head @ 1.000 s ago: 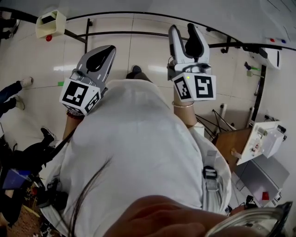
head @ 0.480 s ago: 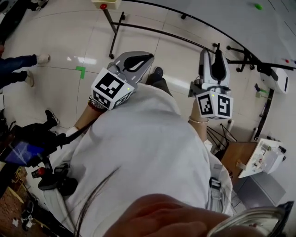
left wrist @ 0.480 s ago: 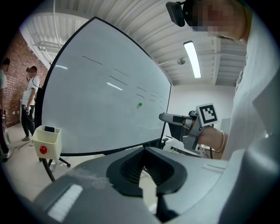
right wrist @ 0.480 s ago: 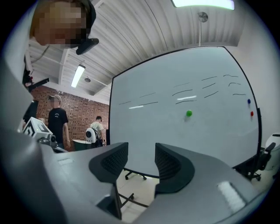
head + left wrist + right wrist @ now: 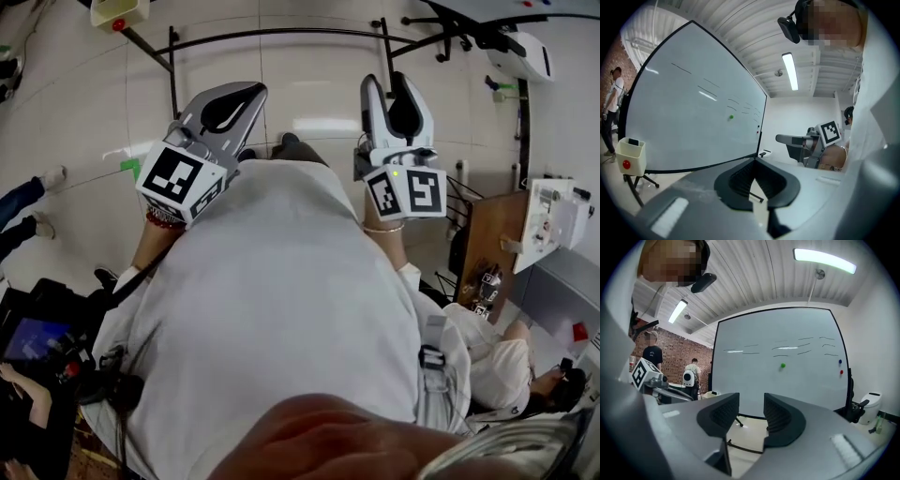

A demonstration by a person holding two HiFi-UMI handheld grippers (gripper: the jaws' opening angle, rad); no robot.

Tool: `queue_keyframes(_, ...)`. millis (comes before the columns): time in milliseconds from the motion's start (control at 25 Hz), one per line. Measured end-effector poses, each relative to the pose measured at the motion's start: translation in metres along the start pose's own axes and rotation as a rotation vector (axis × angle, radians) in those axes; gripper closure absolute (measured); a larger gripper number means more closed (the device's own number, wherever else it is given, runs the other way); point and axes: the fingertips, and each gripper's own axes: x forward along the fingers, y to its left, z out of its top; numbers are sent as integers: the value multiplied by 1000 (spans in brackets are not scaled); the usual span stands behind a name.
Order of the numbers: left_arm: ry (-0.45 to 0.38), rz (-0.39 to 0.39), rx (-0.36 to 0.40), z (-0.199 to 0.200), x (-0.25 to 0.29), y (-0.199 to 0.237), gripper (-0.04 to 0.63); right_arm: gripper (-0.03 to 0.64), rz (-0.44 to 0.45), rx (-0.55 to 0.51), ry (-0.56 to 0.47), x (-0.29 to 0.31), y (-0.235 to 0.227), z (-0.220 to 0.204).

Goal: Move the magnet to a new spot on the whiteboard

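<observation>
Shifted leftward in head view since half a second ago: fingers [image 5: 776, 180] of left gripper [image 5: 754, 163] clenched tip to tip, empty; fingers [image 5: 783, 420] of right gripper [image 5: 751, 404] released, empty; green magnet [image 5: 782, 365] well apart, stuck near middle of whiteboard [image 5: 754, 380].

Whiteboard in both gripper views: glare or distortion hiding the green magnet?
Right gripper view: whiteboard bowed by fisheye, faint light streaks above the green magnet, which reads clearly. Left gripper view: board oblique, more warped, magnet tiny but visible.

Head view downward; gripper views toward shared whiteboard [image 5: 693, 122] [image 5: 787, 385]
</observation>
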Motion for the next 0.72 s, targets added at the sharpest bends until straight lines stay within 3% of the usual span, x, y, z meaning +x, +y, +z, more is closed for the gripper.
queue_keyframes(400, 33, 21, 15, 4, 33, -29, 589, 457, 133, 8, 11, -1, -13, 5)
queue_keyframes(560, 88, 54, 26, -6, 44, -44, 589, 457, 173, 16, 17, -5, -27, 1)
queue_keyframes(720, 75, 80, 8, -11, 47, -45, 589, 457, 213, 22, 21, -2, -27, -4)
